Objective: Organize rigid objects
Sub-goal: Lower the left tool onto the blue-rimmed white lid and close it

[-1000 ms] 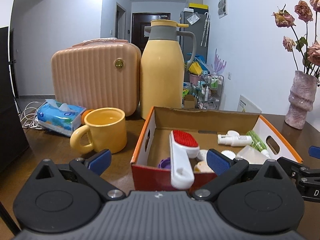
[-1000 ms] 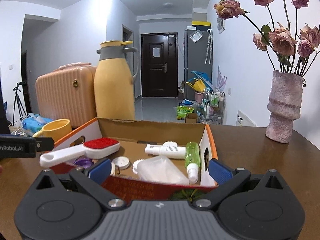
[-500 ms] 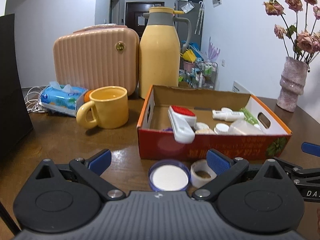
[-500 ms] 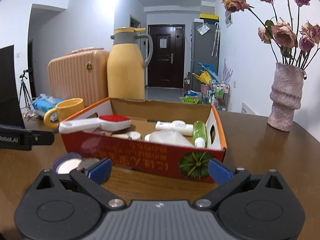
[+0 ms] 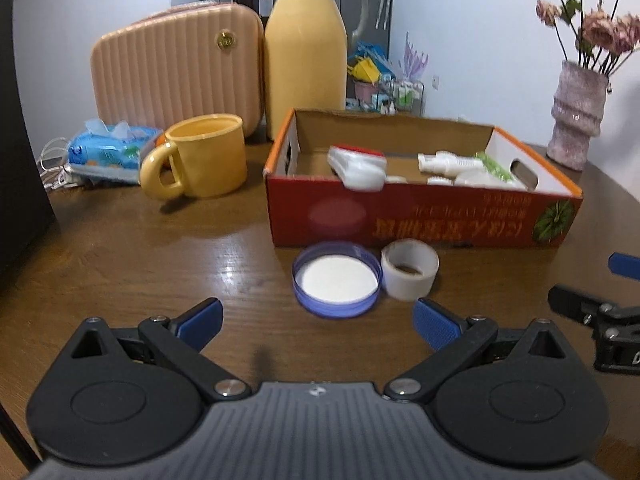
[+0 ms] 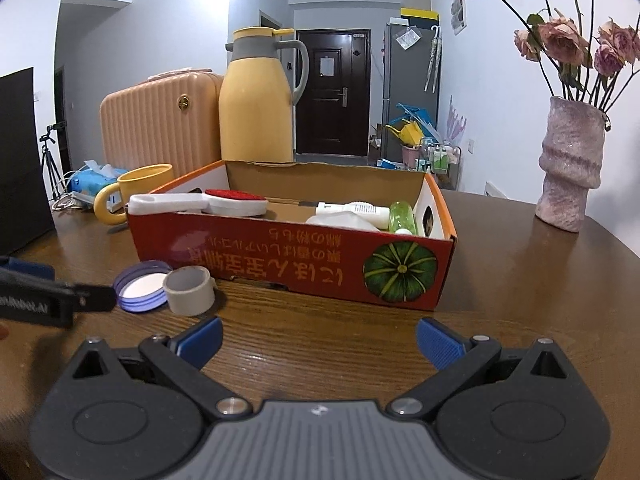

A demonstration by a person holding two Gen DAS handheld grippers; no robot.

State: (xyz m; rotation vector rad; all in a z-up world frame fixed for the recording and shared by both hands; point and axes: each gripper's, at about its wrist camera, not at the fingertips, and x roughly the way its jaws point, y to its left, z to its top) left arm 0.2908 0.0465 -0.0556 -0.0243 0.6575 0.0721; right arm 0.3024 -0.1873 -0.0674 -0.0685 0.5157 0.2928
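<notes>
A red cardboard box (image 5: 420,220) (image 6: 296,264) sits on the wooden table and holds a white brush with red bristles (image 5: 358,166) (image 6: 224,203), a white bottle (image 5: 448,162) (image 6: 354,210) and a green spray bottle (image 6: 402,216). In front of the box lie a purple lid (image 5: 336,278) (image 6: 142,286) and a roll of tape (image 5: 409,269) (image 6: 189,290), side by side. My left gripper (image 5: 318,322) is open just short of the lid. Further right, my right gripper (image 6: 319,340) is open over bare table before the box.
A yellow mug (image 5: 200,156), a tissue pack (image 5: 110,152), a ribbed peach case (image 5: 176,68) and a tall yellow thermos (image 5: 306,48) stand behind and left of the box. A pink vase with dried roses (image 6: 568,168) stands at the right. A dark panel (image 5: 20,160) borders the left.
Both grippers have pulled back from over the box towards the near edge of the table. The purple lid and tape roll have come into view in front of the box.
</notes>
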